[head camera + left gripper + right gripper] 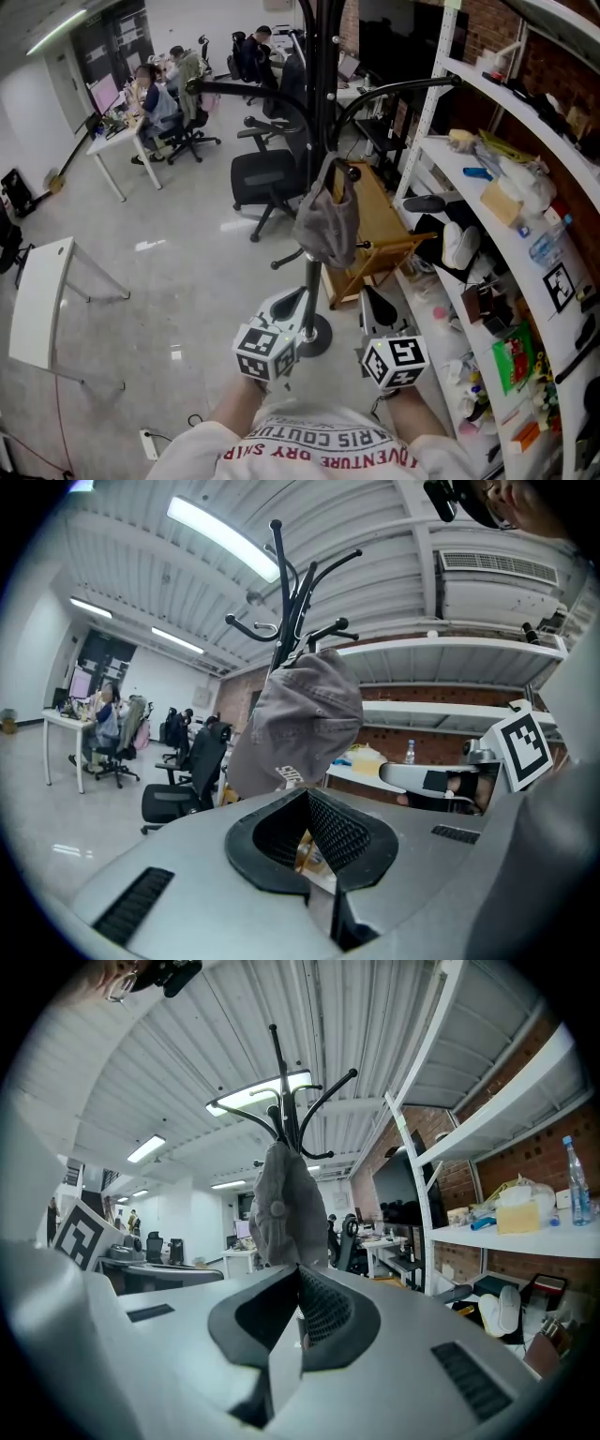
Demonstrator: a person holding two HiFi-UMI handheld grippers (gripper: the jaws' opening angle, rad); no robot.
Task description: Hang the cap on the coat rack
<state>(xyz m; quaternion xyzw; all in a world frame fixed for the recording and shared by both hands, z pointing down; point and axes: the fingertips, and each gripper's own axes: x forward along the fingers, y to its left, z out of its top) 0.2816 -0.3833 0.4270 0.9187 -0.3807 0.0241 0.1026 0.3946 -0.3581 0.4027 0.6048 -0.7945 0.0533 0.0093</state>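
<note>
A grey cap (326, 225) hangs by itself from a hook of the black coat rack (323, 84), with nothing touching it. Both grippers sit low, close to my torso and well short of the cap. My left gripper (289, 307) is left of the rack's pole, my right gripper (377, 317) to its right. In the left gripper view the cap (295, 724) hangs ahead of the shut, empty left gripper (307, 850), under the rack's curved arms (286, 583). The right gripper view shows the cap (278, 1208) beyond the shut, empty right gripper (298, 1321).
White shelves (525, 253) crowded with boxes, bottles and shoes run along the right. A wooden stool (375, 234) stands behind the rack, whose round base (317, 336) lies between the grippers. A black office chair (262, 178) and a white table (37, 300) stand to the left. People sit at desks far back.
</note>
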